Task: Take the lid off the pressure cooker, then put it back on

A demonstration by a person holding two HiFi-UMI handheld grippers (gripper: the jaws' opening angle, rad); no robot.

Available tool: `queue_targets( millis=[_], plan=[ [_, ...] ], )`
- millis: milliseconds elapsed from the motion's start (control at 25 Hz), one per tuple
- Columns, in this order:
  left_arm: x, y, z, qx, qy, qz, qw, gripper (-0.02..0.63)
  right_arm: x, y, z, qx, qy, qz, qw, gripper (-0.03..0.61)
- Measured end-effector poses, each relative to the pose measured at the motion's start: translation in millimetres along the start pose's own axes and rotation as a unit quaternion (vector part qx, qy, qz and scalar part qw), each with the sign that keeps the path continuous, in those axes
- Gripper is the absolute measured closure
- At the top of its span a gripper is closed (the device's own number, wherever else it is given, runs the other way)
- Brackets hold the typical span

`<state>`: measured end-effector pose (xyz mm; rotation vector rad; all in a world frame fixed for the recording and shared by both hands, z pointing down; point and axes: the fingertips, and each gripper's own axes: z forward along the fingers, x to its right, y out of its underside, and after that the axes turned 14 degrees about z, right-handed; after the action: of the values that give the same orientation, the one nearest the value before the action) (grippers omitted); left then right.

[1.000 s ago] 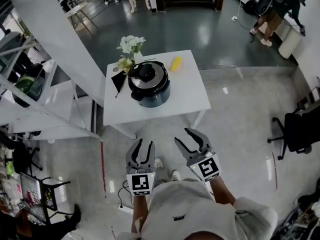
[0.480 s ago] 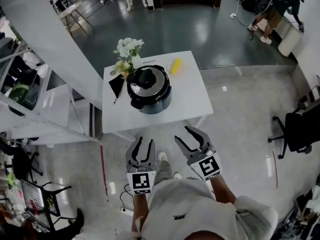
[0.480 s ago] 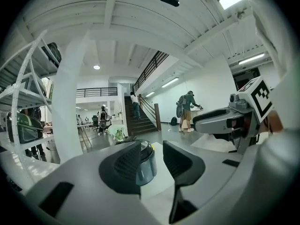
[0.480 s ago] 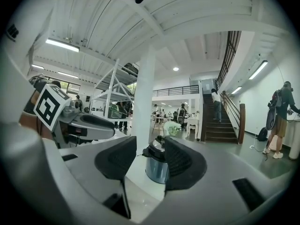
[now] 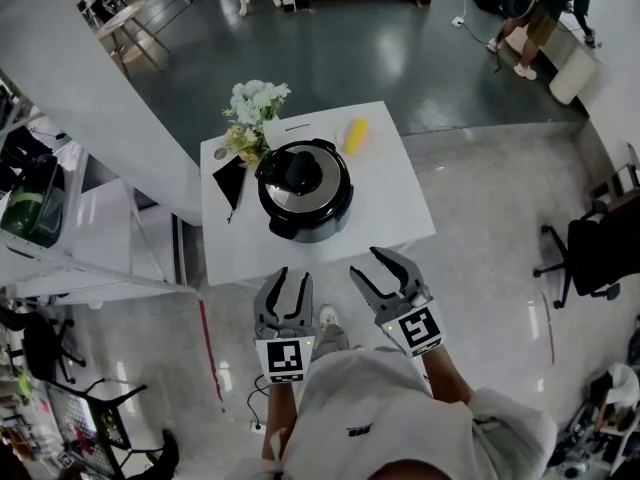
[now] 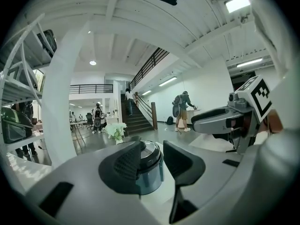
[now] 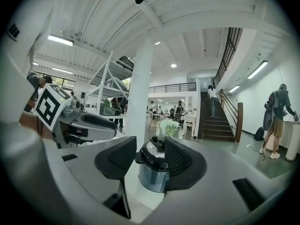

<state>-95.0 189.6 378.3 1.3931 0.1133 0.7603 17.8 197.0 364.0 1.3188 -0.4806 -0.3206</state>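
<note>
Cooker: the cooker (image 5: 303,190) stands on a white table (image 5: 390,203), just above the middle of the head view.
Lid: the lid (image 5: 300,174) sits on the pot, black knob on top, silver ring around it.
Left gripper: the left gripper (image 5: 293,278) is at lower centre of the head view, below the table's near edge and well apart from the cooker. Its jaws stand apart with nothing gripped; in its own view the cooker only shows far off through the gap.
Right gripper: the right gripper (image 5: 372,268) is just to the right of the left one, level with it and also short of the table. Its jaws stand apart and grip nothing; its own view frames the distant cooker between the pads.
Flowers: white flowers (image 5: 255,103) stand at the table's upper left corner, near the cooker.
Yellow thing: a yellow thing (image 5: 353,135) lies up and to the right of the cooker, apart from it.
Dark thing: a flat dark thing (image 5: 230,176) lies left of the cooker.
Background: a person (image 5: 535,8) bends over at the upper right.
</note>
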Motion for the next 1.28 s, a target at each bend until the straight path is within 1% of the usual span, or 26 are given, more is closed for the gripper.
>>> queue_targets(
  millis=[280,680,960,1080,1280],
  plan=[
    [-36.3,11.7,36.6,0.012,0.026,-0.009,0.9996,0.445,8.8,-6.4,47.3,-0.005,0.021,-0.016,1.000,0.387],
    [-68.1,28.0,85.0,0.014,0.061,-0.017,0.9979,0.442,23.4,-6.2,101.4,-0.027,0.029,-0.034,0.999,0.387],
    [-79.3,38.3,118.0,0.004,0.079,-0.029,0.9965,0.434,39.7,-11.5,134.6,-0.046,0.010,-0.067,0.997,0.387],
    [-82.5,41.5,132.6,-0.003,0.081,-0.032,0.9962,0.425,50.5,-11.9,148.3,-0.056,0.003,-0.073,0.996,0.387],
    [-85.3,44.6,158.6,-0.023,0.081,-0.034,0.9959,0.409,66.0,-8.9,171.5,-0.073,-0.028,-0.081,0.994,0.387]
  ],
)
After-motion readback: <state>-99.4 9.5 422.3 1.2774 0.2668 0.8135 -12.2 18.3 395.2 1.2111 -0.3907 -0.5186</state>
